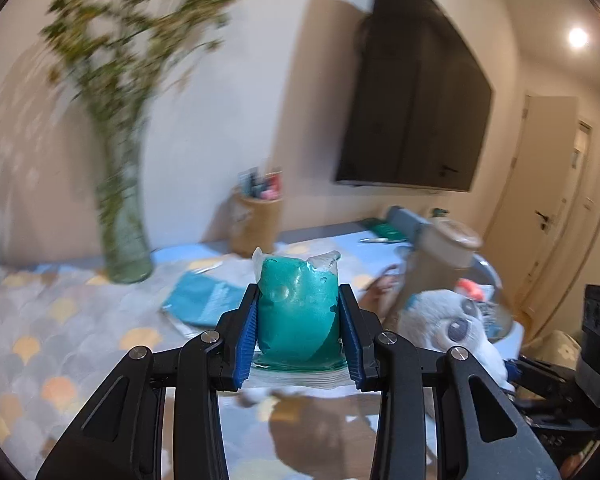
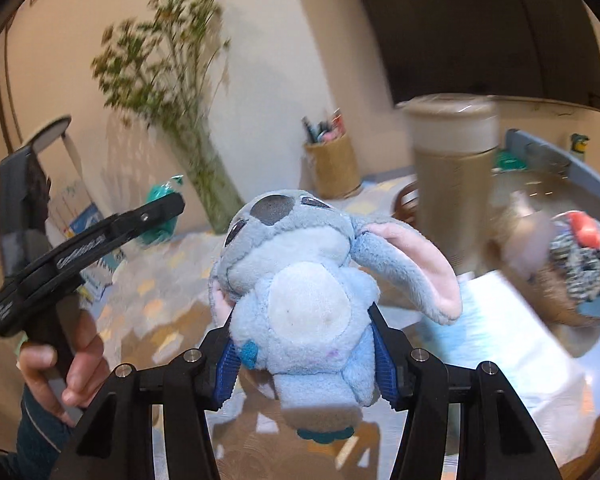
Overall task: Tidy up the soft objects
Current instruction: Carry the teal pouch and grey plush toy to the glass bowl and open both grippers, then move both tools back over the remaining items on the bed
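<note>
At the left of the left wrist view a glass vase (image 1: 126,240) stands on the counter (image 1: 60,320), with a flat blue packet (image 1: 204,300) lying low in the middle. The left gripper (image 1: 299,330) is clenched on a teal gel pouch (image 1: 298,312), held up at lower centre, clear of the counter. In the right wrist view the right gripper (image 2: 305,354) is clamped on a blue plush toy (image 2: 300,280) at centre frame, also lifted. At the far right sits a round bin (image 2: 588,184) that already holds some soft things — blurred, so I cannot name them. My guess is the job is partway along: two items are in hand but not yet put down, and the packet is still on the counter.
</note>
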